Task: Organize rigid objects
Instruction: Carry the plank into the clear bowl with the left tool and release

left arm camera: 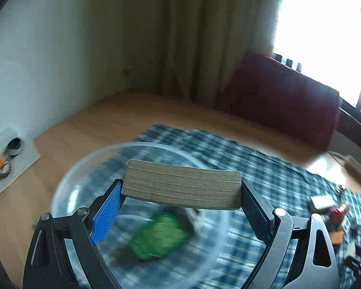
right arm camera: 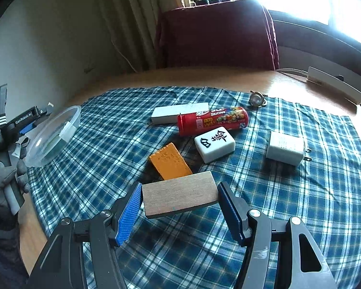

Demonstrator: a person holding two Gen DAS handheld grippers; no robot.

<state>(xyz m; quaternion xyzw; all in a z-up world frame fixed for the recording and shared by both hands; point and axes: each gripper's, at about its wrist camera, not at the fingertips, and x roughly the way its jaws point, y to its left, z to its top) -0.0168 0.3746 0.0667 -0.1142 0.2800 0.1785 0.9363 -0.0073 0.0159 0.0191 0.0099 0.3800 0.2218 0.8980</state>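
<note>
Both grippers: each clamped on a block, lol
Left gripper: I'm pinching a layered wood block right over the clear plastic bowl; blurry green thing inside it
Right gripper: my fingers grip a flat wooden block above the checked cloth; orange block just behind it

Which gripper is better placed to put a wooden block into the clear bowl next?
Left. The left gripper holds its plywood block over the clear bowl; the right gripper, holding a wooden block, is far from it.
</note>
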